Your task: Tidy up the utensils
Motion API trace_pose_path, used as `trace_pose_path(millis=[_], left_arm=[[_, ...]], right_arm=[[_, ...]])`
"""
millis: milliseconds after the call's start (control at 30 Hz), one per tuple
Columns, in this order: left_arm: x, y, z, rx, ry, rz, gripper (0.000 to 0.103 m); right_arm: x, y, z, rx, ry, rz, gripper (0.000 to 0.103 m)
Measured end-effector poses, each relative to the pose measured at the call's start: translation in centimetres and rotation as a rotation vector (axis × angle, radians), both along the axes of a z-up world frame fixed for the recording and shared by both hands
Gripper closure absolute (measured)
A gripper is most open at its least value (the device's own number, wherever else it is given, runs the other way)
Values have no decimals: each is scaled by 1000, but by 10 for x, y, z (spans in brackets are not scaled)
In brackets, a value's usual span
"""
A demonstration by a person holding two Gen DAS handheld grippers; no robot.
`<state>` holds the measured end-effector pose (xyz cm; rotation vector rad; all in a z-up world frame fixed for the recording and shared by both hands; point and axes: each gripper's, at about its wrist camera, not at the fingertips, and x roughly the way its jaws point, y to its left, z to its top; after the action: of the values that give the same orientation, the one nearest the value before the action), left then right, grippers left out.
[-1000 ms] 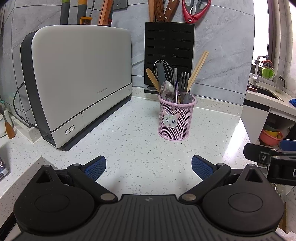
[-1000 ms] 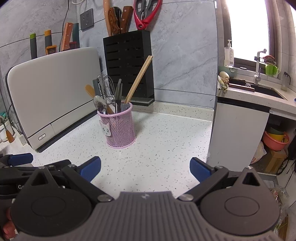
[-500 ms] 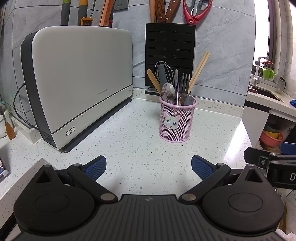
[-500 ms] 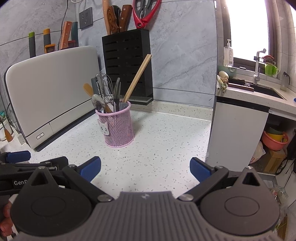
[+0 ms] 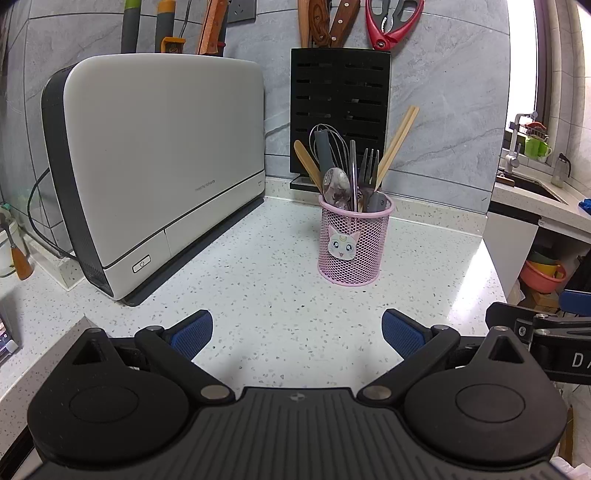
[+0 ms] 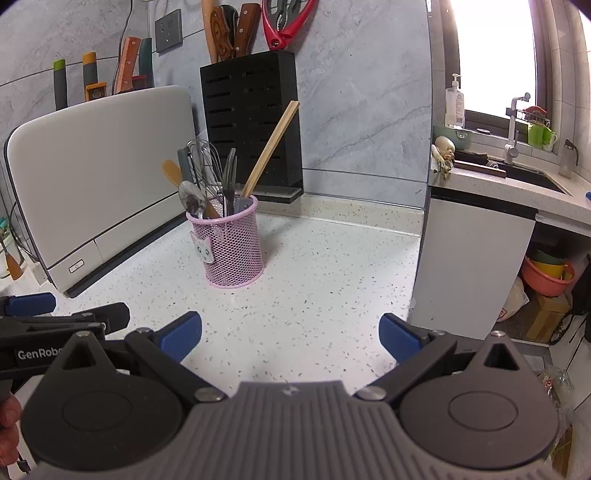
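A pink mesh cup (image 5: 354,245) (image 6: 232,251) with a cat sticker stands on the speckled counter. It holds a spoon (image 5: 336,186), a fork (image 5: 368,166), a whisk (image 5: 328,144), a wooden spatula (image 5: 306,162) and chopsticks (image 5: 397,142) (image 6: 271,146). My left gripper (image 5: 295,332) is open and empty, a short way in front of the cup. My right gripper (image 6: 290,334) is open too, with nothing between its blue pads, to the right of the left one.
A large white appliance (image 5: 155,162) stands at the left. A black knife block (image 5: 340,110) with knives and red scissors (image 5: 391,18) stands against the grey wall behind the cup. The counter (image 5: 461,258) ends at the right, with a sink (image 6: 517,173) beyond.
Both grippers have eased a little nearer to the pink cup, which appears slightly larger. Both stay open.
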<state>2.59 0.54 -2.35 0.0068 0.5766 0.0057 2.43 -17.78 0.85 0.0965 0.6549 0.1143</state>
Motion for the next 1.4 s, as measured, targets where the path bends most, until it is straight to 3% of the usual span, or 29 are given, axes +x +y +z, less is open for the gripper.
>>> trace_pose_path(millis=[1400], left_arm=[[2,-1,2,-2,-3,-2,0]], right_arm=[[4,-1,-11,-5,31,-4,3]])
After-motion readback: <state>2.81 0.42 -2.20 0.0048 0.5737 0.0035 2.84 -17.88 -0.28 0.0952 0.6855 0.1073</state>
